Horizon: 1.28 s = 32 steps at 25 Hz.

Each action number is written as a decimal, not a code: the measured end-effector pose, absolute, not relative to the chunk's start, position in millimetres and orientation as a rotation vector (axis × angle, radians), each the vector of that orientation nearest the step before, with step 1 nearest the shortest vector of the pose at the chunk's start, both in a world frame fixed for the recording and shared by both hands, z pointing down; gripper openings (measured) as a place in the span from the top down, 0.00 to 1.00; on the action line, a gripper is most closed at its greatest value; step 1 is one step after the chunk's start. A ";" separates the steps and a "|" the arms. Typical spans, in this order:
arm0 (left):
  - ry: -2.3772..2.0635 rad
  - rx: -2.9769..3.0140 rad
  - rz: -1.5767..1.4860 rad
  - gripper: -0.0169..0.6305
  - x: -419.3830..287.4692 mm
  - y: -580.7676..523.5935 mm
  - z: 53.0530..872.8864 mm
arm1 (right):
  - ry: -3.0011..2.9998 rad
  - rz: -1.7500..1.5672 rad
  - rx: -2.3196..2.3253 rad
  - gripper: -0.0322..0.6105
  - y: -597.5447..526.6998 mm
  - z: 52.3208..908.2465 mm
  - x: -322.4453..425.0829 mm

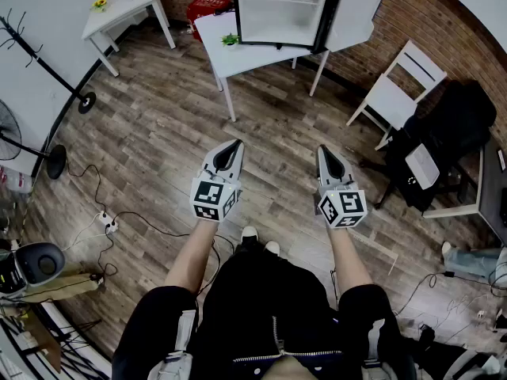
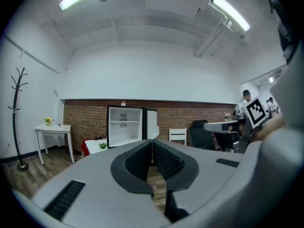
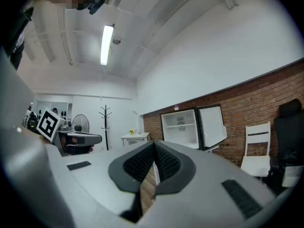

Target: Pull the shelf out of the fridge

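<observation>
A small white fridge (image 1: 279, 10) stands on a white table (image 1: 253, 54) against the brick wall, its door (image 1: 356, 14) swung open to the right. Inside it, a shelf (image 2: 124, 121) crosses the upper part of the cavity, also seen as the shelf (image 3: 180, 125) in the right gripper view. My left gripper (image 1: 231, 153) and right gripper (image 1: 327, 156) are held out side by side over the wooden floor, well short of the table. Both point toward the fridge, shut and empty. The fridge (image 2: 126, 132) shows far beyond the left jaws.
A white chair (image 1: 396, 93) and a black office chair (image 1: 444, 145) stand at the right. A second white table (image 1: 127, 10), a red crate (image 1: 207, 8), a coat stand (image 1: 47, 70) and floor cables (image 1: 119, 220) lie left. A small green plant (image 1: 230, 39) sits on the fridge table.
</observation>
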<state>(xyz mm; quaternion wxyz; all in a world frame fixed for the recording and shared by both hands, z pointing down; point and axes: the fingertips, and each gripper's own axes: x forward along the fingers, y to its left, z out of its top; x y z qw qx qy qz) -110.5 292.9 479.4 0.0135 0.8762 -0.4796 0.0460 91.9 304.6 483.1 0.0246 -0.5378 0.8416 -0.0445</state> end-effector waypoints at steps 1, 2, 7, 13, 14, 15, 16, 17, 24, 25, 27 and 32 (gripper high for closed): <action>-1.492 2.726 0.140 0.94 -107.6 296.2 481.5 | 2.610 -0.128 -1.662 0.95 308.7 483.5 95.2; -1.489 2.723 0.137 0.94 -105.0 299.4 483.5 | 2.615 -0.119 -1.661 0.94 312.7 483.8 98.4; -1.496 2.714 0.130 0.94 -104.6 311.5 484.4 | 2.600 -0.108 -1.664 0.94 321.5 484.2 103.7; -1.507 2.716 0.121 0.94 -105.8 319.7 481.3 | 2.608 -0.129 -1.658 0.94 323.0 487.1 101.9; -1.509 2.713 0.121 0.94 -105.3 320.8 481.5 | 2.609 -0.135 -1.654 0.94 323.8 487.6 101.7; -1.509 2.710 0.123 0.94 -104.7 322.0 482.0 | 2.612 -0.140 -1.650 0.94 324.9 487.6 101.6; -1.511 2.707 0.127 0.94 -104.0 323.5 482.9 | 2.614 -0.141 -1.646 0.94 326.5 487.4 101.7; -1.514 2.704 0.130 0.94 -103.2 325.1 484.0 | 2.615 -0.142 -1.643 0.94 328.4 487.3 102.3; -1.528 2.674 0.122 0.94 -92.2 328.1 489.1 | 2.617 -0.160 -1.638 0.94 330.5 492.6 112.8; -1.526 2.672 0.125 0.94 -92.1 327.3 490.1 | 2.616 -0.168 -1.638 0.94 329.6 493.6 112.3; -1.522 2.665 0.123 0.94 -93.3 323.7 492.0 | 2.618 -0.173 -1.635 0.94 327.4 494.8 111.1; -1.517 2.668 0.110 0.94 -91.7 297.8 490.7 | 2.613 -0.175 -1.641 0.94 307.2 494.0 115.3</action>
